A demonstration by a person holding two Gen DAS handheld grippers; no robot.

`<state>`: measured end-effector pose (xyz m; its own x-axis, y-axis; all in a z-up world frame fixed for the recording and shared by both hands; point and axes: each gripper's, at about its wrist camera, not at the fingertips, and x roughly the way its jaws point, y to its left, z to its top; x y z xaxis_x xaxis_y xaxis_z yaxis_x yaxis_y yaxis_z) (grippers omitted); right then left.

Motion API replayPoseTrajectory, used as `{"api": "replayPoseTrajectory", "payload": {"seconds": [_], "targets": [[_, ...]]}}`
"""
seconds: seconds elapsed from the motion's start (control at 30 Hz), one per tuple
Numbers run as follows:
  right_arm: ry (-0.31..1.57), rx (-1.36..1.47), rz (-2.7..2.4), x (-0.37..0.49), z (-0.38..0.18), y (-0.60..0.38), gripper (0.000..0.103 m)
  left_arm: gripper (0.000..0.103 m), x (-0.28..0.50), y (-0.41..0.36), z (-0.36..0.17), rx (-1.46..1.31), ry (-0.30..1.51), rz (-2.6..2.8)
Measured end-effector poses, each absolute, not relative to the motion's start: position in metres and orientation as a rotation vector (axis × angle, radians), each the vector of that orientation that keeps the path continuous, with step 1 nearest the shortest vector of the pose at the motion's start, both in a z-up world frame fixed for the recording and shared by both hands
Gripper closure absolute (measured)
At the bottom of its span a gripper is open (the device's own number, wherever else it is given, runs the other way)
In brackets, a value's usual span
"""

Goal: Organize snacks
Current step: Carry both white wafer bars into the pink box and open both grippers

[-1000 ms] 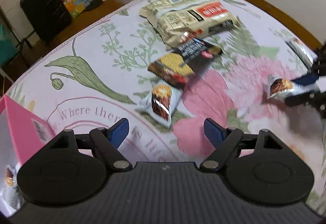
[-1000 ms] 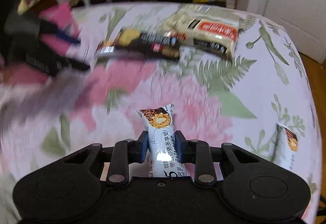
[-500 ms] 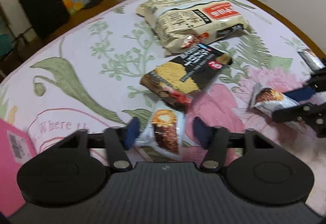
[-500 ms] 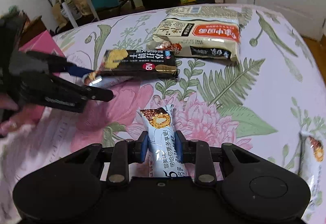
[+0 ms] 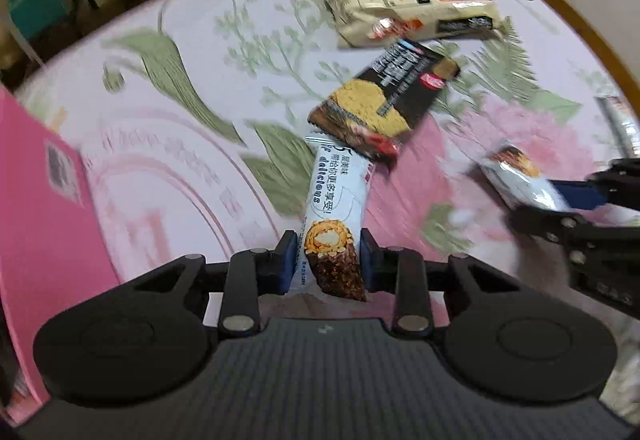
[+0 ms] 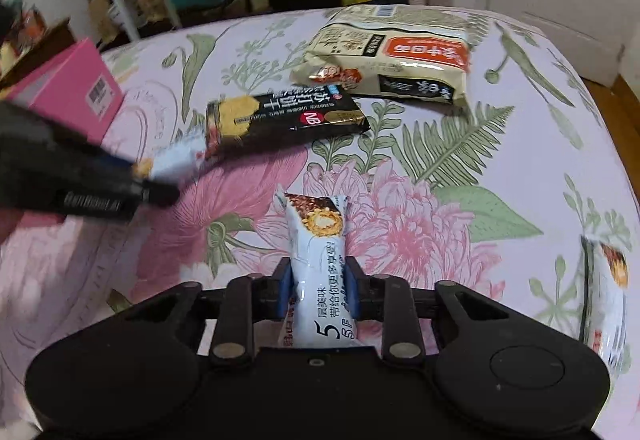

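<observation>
Left gripper (image 5: 328, 256) is clamped down, blue pads (image 5: 289, 255) pressing both sides of a white snack bar (image 5: 335, 208), its linkage arms folded in tight. Right gripper (image 6: 318, 288) is squeezed narrow too, pinching its own light-blue snack bar (image 6: 318, 264) between the pads. Both point toward each other's side, the left's body blurred in the right wrist view.

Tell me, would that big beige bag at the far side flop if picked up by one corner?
Probably. The beige bag looks puffy, with wrinkled soft film, so it would likely sag. It seems light for its bulk. Its film looks glossy, so a corner could slip between fingers.
</observation>
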<state>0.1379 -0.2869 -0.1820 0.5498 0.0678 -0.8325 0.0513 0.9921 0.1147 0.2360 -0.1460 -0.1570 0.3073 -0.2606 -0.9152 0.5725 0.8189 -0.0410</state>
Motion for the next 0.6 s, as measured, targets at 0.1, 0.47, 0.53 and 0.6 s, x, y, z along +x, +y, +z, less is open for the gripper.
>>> {"api": "replayPoseTrajectory", "payload": {"seconds": [0.1,0.47,0.53,0.6], "targets": [[0.982,0.166,-0.001,0.131,-0.175,-0.285,0.073,0.074,0.222,-0.136,-0.154,0.267,1.150,-0.553],[1.001,0.302,0.074,0.101,-0.121,-0.262,0.073,0.075,0.176,-0.101,-0.111,0.164,1.173,-0.548],[1.001,0.307,0.093,0.097,-0.108,-0.256,0.073,0.075,0.170,-0.092,-0.101,0.163,1.181,-0.550],[1.011,0.305,0.114,0.094,-0.096,-0.248,0.073,0.075,0.165,-0.085,-0.093,0.169,1.188,-0.554]]}}
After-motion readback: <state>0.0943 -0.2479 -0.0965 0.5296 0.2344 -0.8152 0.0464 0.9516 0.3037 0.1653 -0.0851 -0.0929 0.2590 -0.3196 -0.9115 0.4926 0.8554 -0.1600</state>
